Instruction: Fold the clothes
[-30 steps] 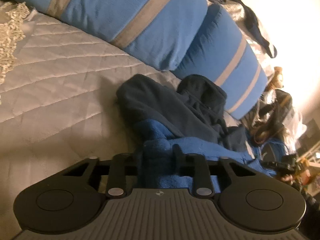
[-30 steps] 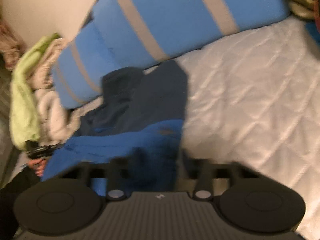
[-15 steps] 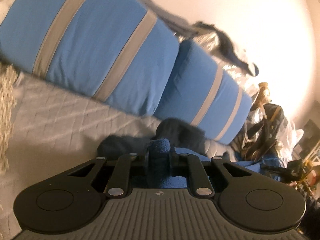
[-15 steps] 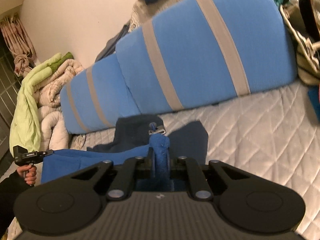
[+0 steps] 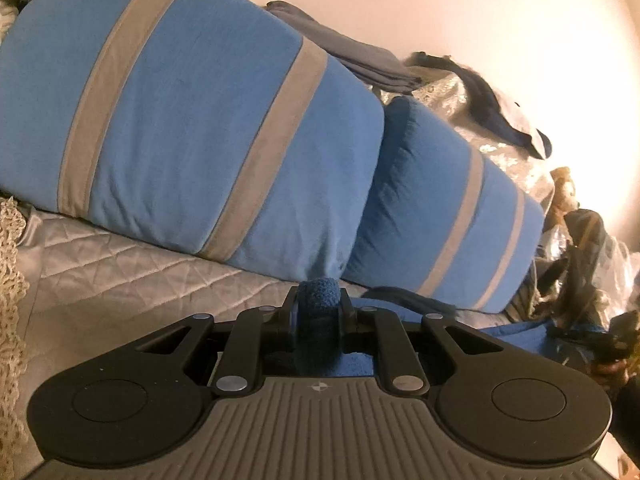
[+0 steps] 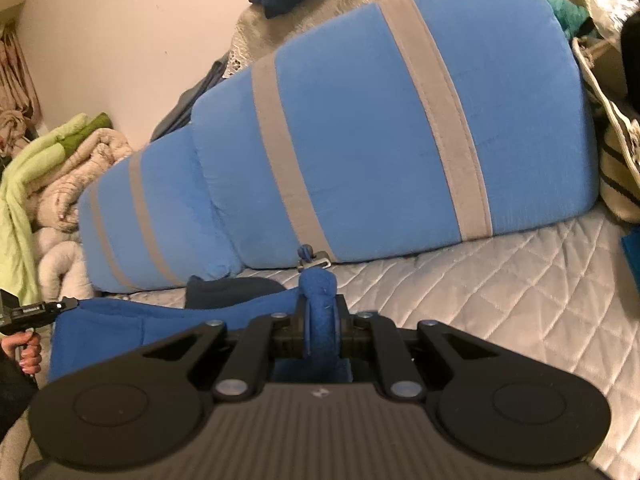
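Both grippers are clamped on the same blue fleece garment (image 6: 168,328), which hangs stretched between them above the quilted bed (image 6: 500,288). The left gripper (image 5: 318,304) has its fingers pressed together on a rolled bunch of the fleece, and the right gripper (image 6: 320,312) has its fingers closed on another bunch of the hem or edge, with a small metal zip pull (image 6: 314,260) poking up just beyond it. In the right wrist view the cloth runs leftward from the right gripper as a taut band, a darker navy part (image 6: 224,286) showing behind it. Two blue pillows with grey stripes (image 5: 192,132) lie along the far side of the bed.

The step in hand looks like a lift and spread: the garment is held up by two points so it can be laid or doubled over. How many folds it already carries cannot be told, since most of it is hidden below the grippers. The next move calls for keeping both grips equally tight and the held edge level, so the fleece comes down flat on the quilt without twisting.
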A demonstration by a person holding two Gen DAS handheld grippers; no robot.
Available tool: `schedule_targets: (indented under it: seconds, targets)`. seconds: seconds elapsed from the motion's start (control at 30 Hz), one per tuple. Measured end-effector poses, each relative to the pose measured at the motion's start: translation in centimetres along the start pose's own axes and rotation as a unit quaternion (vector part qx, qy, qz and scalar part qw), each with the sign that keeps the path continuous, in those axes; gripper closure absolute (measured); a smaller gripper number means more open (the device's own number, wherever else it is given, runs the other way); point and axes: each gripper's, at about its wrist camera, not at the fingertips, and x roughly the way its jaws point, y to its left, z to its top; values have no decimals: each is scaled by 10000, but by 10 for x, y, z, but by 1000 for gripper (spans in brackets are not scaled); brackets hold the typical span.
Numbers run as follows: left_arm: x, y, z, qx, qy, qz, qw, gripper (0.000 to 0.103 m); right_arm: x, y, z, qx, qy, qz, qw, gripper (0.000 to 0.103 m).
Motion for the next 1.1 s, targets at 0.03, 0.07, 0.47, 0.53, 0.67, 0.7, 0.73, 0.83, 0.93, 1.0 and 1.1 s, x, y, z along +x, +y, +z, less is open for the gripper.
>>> schedule_targets:
  seconds: [0.03,0.07,0.47,0.53,0.67,0.7,0.73,0.83,0.93,1.0,1.1]
  targets:
    - [2,2,1,-3,-19,5,10000,86,3,0,2,0,-26,-8,10000,92]
    - [5,4,2,-5,-39,10,10000,86,5,0,5,-2,-48,-9,10000,92]
    - [20,15,10,-25,-248,25,9997,87,26,-1,20,-73,-167,-123,9998,93]
    - [23,17,12,-31,-235,53,9997,87,29,-1,21,-109,-169,-170,9997,93]
    - [34,20,15,-55,-282,102,9995,87,36,-2,23,-122,-193,-250,9994,93]
    - [40,22,16,-37,-246,163,9996,87,41,-2,24,-148,-174,-304,9993,93]
    - [46,23,16,-2,-209,236,9995,87,45,-3,25,-175,-155,-358,9991,93]
    - [67,27,16,32,-85,452,9989,87,61,-5,26,-268,-103,-494,9984,93]
    - [93,36,11,34,95,716,9974,87,83,-11,26,-217,-6,-650,9976,93]
    - [109,42,7,20,217,858,9961,87,99,-17,24,-202,96,-762,9968,93]
    - [132,53,-1,66,413,1050,9936,86,120,-27,20,-130,268,-900,9955,93]
